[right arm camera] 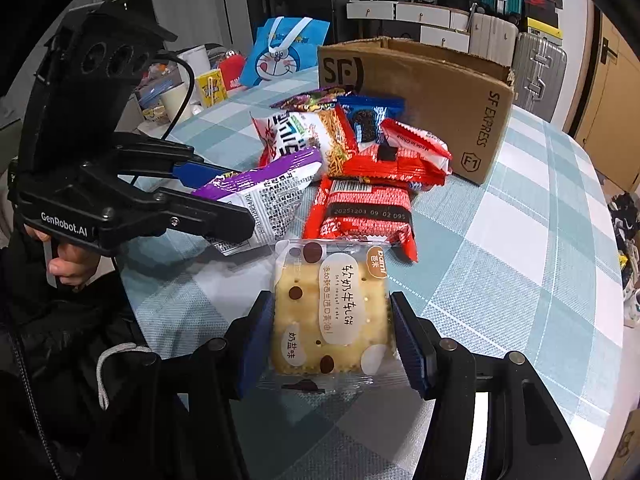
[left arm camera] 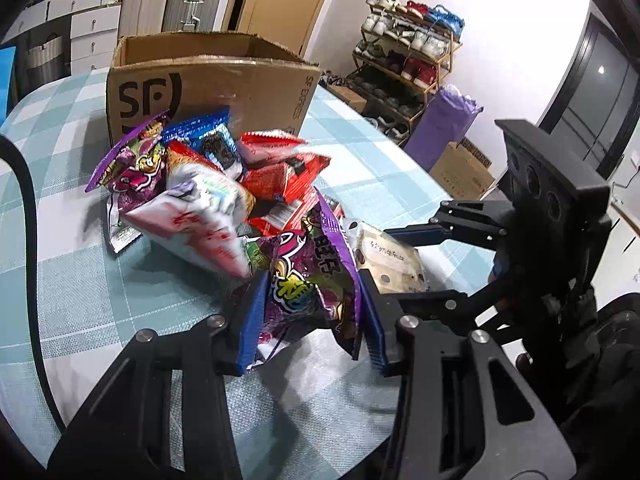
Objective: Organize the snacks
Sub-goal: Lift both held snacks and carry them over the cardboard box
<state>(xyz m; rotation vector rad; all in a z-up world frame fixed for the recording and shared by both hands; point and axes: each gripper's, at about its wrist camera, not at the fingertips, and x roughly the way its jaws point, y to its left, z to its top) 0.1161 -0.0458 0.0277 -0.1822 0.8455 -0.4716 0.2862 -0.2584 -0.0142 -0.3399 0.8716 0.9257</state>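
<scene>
A crinkly purple foil snack bag (left arm camera: 308, 280) is pinched by the left gripper (left arm camera: 310, 320); a clear-wrapped cream cracker pack (right arm camera: 332, 312), brittle inside, is clamped edgewise by the right gripper (right arm camera: 332, 340), both near the brown cardboard box (right arm camera: 432, 92).

Black left gripper (right arm camera: 240, 196), blue-padded fingers (right arm camera: 196, 171), silver screws, white "GenRobot.AI" lettering, black cable.

On the bench (right arm camera: 520, 240), the snack pile (right arm camera: 352, 160) lies just before the cardboard box (right arm camera: 420, 92); the cracker packet (right arm camera: 332, 312) lies nearer still, before the pile; suitcases (right arm camera: 532, 60) stand behind the box.
</scene>
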